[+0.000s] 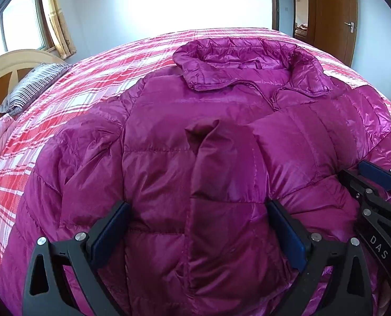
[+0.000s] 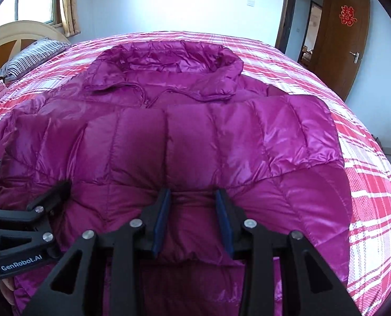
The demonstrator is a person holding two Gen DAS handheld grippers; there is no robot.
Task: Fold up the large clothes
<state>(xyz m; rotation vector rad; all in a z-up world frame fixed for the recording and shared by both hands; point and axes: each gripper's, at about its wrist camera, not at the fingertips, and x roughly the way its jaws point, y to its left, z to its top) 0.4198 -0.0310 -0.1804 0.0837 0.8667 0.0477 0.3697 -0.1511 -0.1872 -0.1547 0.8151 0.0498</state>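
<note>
A shiny purple quilted puffer jacket (image 1: 169,137) lies spread on a bed, front side up, its collar (image 1: 248,65) at the far end and its hem nearest the cameras. The zipper is partly undone just below the collar. One sleeve (image 1: 221,173) is folded across the chest, its cuff pointing toward the collar.

The left tongs (image 1: 198,223) sit low over the near part of the jacket, their two blue-padded fingers spread wide on either side of the folded sleeve. The pads seem to rest against the puffy fabric at the sides without pinching it, though the bulging cloth makes this hard to judge.

The right tongs (image 2: 192,216) are clenched on a raised fold of the jacket near the hem; the fabric bunches up between the two blue pads and puckers around them. In the right wrist view the left tongs show at the left edge, just beside the right ones, above the same end of the jacket.

The bed is covered with a red, pink and white plaid sheet (image 2: 366,197). A striped pillow (image 1: 32,87) lies at the far left near a cream-coloured headboard (image 1: 8,63). Behind stand a window with a yellowish curtain (image 1: 58,18), a bright white wall, and a brown wooden door (image 2: 345,39) bearing a red paper ornament.
</note>
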